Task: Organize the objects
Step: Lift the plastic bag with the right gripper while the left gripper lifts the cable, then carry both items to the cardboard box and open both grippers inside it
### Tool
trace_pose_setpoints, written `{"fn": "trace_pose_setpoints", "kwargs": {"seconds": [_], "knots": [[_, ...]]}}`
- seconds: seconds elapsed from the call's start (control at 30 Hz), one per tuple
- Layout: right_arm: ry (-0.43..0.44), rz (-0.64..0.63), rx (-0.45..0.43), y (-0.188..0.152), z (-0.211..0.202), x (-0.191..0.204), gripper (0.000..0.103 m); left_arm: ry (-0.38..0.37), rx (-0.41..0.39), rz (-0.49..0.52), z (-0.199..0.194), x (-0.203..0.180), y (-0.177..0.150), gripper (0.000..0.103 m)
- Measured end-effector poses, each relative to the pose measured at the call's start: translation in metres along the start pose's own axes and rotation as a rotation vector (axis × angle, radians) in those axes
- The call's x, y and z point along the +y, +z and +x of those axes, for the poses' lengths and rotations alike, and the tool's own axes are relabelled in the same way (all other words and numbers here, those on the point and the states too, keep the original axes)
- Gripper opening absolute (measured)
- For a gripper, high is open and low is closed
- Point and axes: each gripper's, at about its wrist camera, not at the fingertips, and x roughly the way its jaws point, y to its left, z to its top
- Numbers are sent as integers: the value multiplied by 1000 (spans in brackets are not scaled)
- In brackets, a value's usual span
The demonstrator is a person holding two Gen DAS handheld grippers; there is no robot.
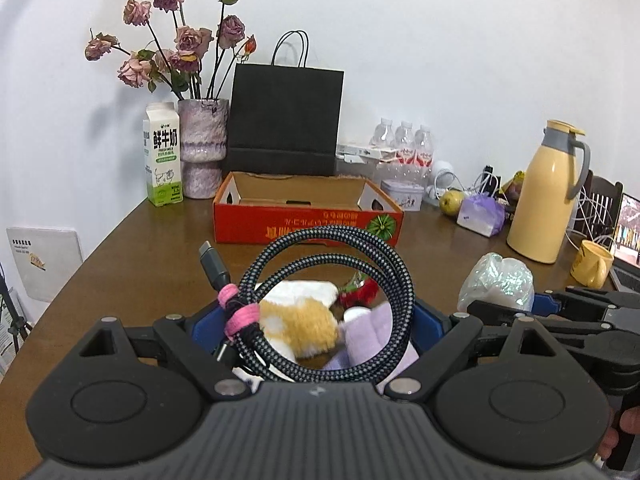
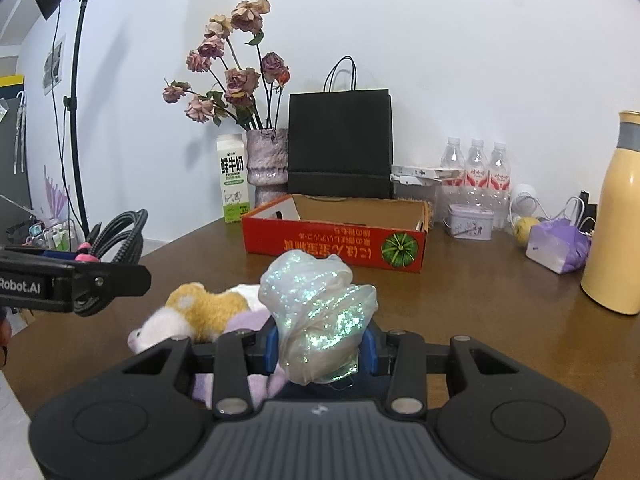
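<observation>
Cardboard box (image 2: 336,236) on table (image 2: 480,300), paper bag (image 2: 340,144) behind it, vase (image 2: 267,164) left of bag, milk carton (image 2: 233,180) left of vase

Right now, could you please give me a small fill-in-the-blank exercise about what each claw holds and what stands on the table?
1. The left claw holds a coiled braided ____ tied with a pink strap.
2. The right claw is shut on a crumpled iridescent ____.
3. The open cardboard box is coloured ____ outside.
4. Behind that box stands a paper bag coloured ____.

Missing words: cable; bag; red; black
</observation>
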Motion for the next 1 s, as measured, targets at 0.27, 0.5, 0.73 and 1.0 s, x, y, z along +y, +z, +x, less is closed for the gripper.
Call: {"fn": "trace_pose_setpoints", "kwargs": {"seconds": [0.27,0.5,0.73,1.0], "knots": [[4,-11,-14,20,28,3,38,-3,-29,-13,23,9,23,92],[14,-7,-19,38,54,2,38,-9,-43,-15,48,13,40,92],[14,-3,-24,54,82,-4,38,-10,-48,-23,77,17,59,92],[3,-9,-32,74,112,-9,38,-12,-65,-35,110,19,83,92]]}}
